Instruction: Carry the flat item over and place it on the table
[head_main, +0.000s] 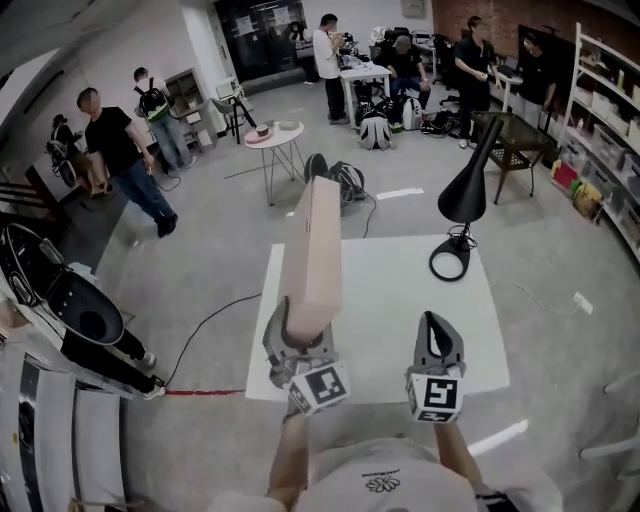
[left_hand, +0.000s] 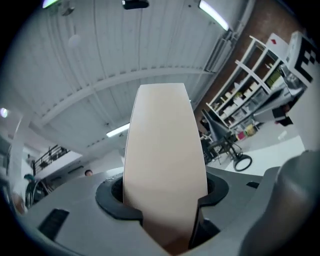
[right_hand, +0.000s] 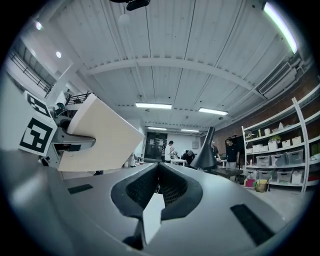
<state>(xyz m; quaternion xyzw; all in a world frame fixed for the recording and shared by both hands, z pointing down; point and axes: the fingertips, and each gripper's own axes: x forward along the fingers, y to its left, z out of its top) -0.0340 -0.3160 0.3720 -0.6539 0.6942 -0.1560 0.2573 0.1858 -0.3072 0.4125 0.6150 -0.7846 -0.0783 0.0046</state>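
The flat item (head_main: 313, 250) is a pale beige slab. It stands on end, pointing up and away over the near left part of the white table (head_main: 400, 300). My left gripper (head_main: 298, 335) is shut on its lower end. In the left gripper view the slab (left_hand: 165, 165) fills the space between the jaws of the left gripper (left_hand: 165, 200) and touches both. My right gripper (head_main: 435, 322) hovers over the table's near right part, shut, with nothing in it. The right gripper view shows the right gripper (right_hand: 157, 192) with the slab (right_hand: 100, 130) to its left.
A black desk lamp (head_main: 465, 200) stands at the table's far right corner. Beyond are a small round table (head_main: 275, 135), bags on the floor, several people and shelving (head_main: 600, 110) at the right. A black cable (head_main: 210, 325) runs along the floor left of the table.
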